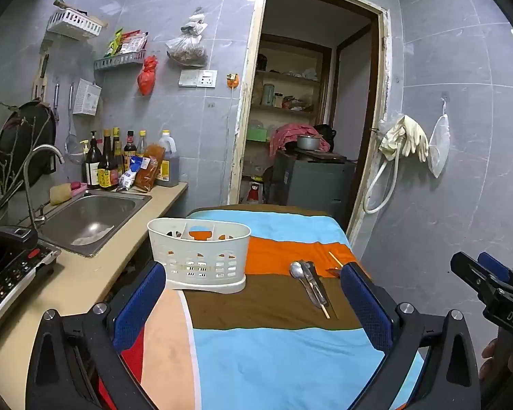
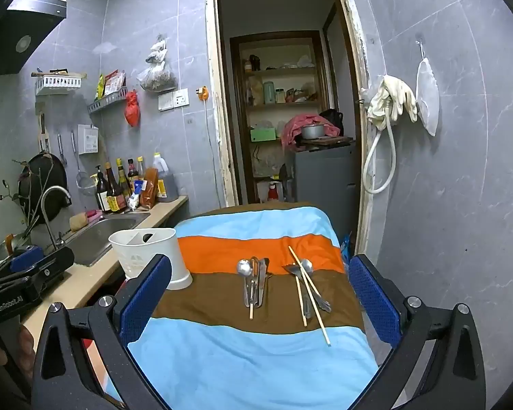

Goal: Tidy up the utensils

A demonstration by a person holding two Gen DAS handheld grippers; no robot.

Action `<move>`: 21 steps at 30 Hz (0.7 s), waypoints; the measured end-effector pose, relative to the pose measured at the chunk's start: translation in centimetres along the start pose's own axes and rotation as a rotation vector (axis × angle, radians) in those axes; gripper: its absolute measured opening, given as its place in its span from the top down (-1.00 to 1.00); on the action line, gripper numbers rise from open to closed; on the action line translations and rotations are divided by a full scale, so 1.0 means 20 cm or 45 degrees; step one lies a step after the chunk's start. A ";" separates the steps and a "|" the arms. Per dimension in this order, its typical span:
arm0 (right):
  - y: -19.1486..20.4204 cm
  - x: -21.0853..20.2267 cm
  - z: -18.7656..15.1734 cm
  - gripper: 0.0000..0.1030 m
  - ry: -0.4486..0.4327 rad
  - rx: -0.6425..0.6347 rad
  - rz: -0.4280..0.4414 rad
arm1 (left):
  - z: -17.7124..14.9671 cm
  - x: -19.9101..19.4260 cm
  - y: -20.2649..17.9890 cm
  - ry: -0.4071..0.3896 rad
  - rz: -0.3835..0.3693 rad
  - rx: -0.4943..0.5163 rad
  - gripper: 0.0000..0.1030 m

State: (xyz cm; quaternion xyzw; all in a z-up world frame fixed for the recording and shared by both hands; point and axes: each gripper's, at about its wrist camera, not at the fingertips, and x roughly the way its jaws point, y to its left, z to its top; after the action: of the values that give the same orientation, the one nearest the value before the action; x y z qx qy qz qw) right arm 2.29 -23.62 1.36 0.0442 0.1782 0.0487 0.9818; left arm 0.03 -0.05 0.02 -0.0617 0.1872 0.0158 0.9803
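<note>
Standing left of centre on the striped cloth (image 1: 284, 225), a white perforated plastic caddy (image 1: 201, 256) is seen; its contents cannot be told. Metal utensils (image 2: 254, 282) and wooden chopsticks (image 2: 309, 290) are laid right of it. The left gripper (image 1: 253, 307) and right gripper (image 2: 260, 304) are held spread, grasping nothing.

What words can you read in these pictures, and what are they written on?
"DAS" on the right tool, on its black body, seen from the left camera.
"GenRobot.AI" on the left tool, on its black body, seen from the right camera.
Labels on the sauce bottles: too small and blurred to read.
Snack packets on the wall shelf: blurred.
Stove buttons: unreadable.
</note>
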 end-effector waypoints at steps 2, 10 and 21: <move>0.00 0.00 0.00 -0.98 0.003 0.000 0.000 | 0.00 0.00 0.00 -0.002 0.000 -0.006 -0.99; 0.02 0.04 -0.01 -0.98 0.015 0.005 -0.006 | 0.00 0.03 0.02 0.019 0.007 -0.011 -0.99; 0.06 0.06 -0.01 -0.98 0.021 -0.011 -0.010 | 0.01 0.06 0.07 0.026 -0.003 -0.060 -0.99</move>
State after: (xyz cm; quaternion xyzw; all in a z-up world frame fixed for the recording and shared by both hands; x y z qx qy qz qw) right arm 3.20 -22.37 0.79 0.0387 0.1861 0.0460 0.9807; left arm 1.10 1.42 -0.35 -0.0851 0.1966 0.0184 0.9766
